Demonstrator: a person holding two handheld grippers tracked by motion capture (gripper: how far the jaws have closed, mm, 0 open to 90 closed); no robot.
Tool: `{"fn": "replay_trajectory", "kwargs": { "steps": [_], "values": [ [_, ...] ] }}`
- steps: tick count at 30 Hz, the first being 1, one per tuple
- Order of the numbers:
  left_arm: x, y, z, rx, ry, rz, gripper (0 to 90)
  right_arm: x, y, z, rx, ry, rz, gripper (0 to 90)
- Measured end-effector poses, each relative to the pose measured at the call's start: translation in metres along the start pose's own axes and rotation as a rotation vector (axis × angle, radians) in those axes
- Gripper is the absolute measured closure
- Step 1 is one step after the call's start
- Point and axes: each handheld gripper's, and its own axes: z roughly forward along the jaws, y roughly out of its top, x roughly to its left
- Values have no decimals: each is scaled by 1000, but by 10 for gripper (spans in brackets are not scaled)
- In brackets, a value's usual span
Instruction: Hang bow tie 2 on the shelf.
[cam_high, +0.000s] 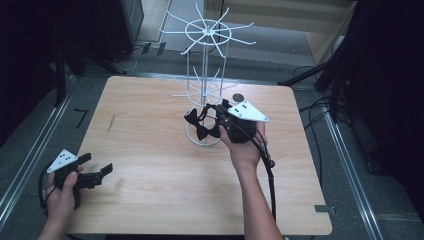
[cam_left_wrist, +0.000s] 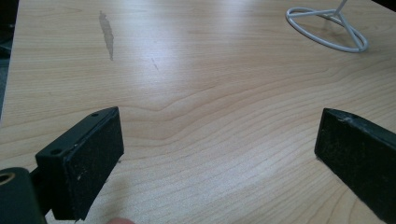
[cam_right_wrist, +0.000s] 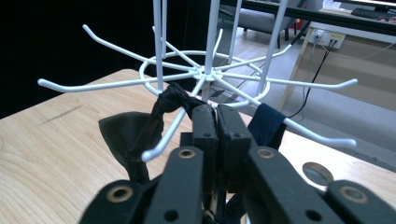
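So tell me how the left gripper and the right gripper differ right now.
The left gripper stands open with bare table between its jaws; the right gripper is nearly shut, apparently pinching the strap of a black bow tie. The left gripper sits at the table's near left edge, away from the white wire rack; the right gripper is up against the rack's lower arms. Both are hand-held, with black jaws.

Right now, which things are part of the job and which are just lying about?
In the job:
- bow tie, pinched by the right gripper
- white wire rack

Lying about:
- left gripper, jaws open and empty over the table
- round hole in the table
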Motion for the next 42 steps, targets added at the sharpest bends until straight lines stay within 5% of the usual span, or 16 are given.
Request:
{"fn": "replay_trajectory", "kwargs": {
  "steps": [6,26,42],
  "values": [
    [0,0,0,-1,-2,-1,16,-4,-6,-1,-6,-15,12,765],
    [-1,0,0,1,0,2,16,-25,-32,-23,15,-43,31,722],
    [0,0,0,-1,-1,1,16,-48,-57,-42,63,-81,40,590]
  ]
}}
